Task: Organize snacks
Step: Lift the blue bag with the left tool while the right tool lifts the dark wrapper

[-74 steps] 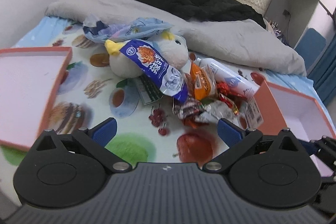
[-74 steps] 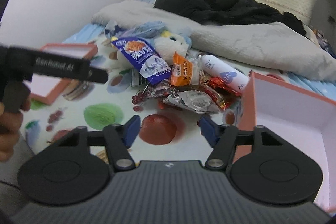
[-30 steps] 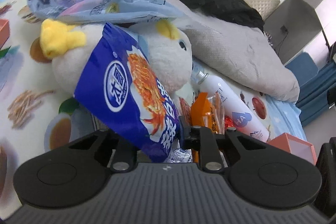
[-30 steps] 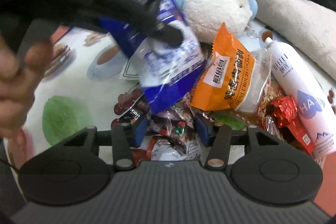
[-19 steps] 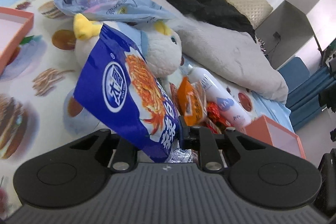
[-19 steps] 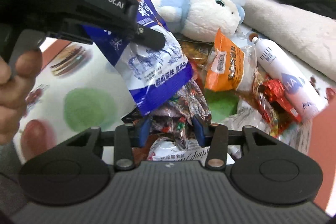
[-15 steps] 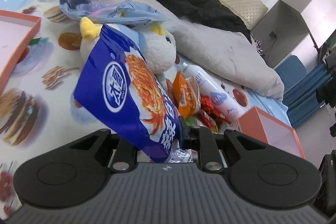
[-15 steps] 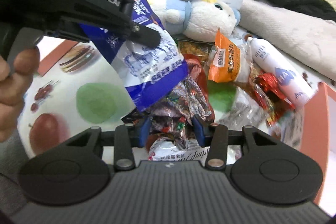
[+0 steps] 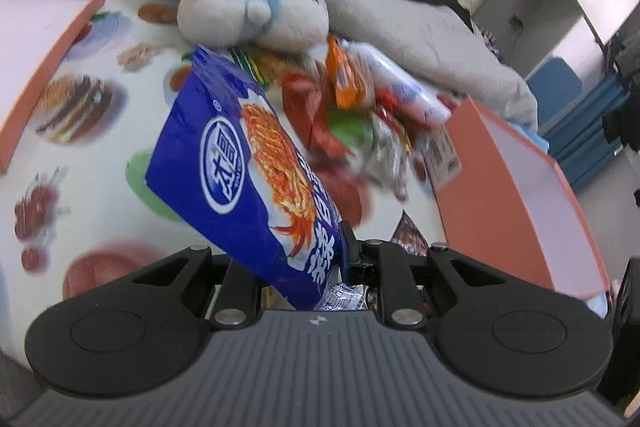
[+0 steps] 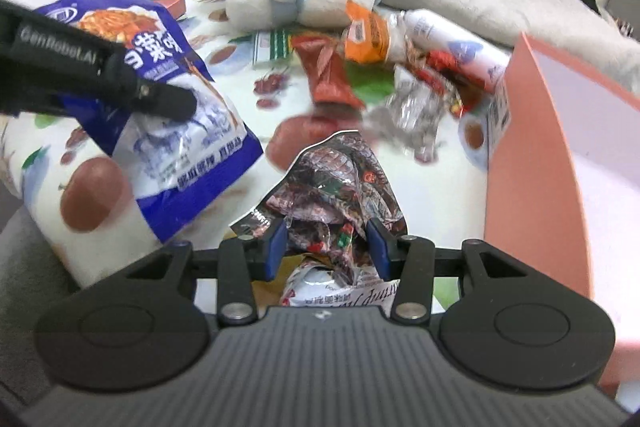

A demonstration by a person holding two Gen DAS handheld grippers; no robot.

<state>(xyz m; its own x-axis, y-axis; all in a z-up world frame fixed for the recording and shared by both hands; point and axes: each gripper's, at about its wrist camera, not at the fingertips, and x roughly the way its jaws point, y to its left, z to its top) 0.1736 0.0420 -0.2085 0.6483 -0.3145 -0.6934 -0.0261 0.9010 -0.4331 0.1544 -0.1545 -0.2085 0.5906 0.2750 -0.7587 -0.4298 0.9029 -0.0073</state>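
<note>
Both held packets had come away from the far snack pile (image 9: 360, 115); left gripper (image 9: 296, 259) clamped the blue noodle bag (image 9: 240, 163); only the right view showed the right gripper (image 10: 326, 247) pinching a crinkled dark wrapper (image 10: 340, 183).

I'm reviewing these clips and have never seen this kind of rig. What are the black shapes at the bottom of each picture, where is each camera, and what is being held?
No robot here: a person carries a two-finger gripper in each hand, each with a fisheye camera looking along its fingers. The black shapes are the grippers' own bodies. The left wrist view shows the left gripper shut on a blue noodle packet. The right wrist view shows the right gripper shut on a crinkly dark snack packet. Both are lifted over a bed sheet strewn with snacks, beside a plush toy, a white bottle and an orange-walled box.
</note>
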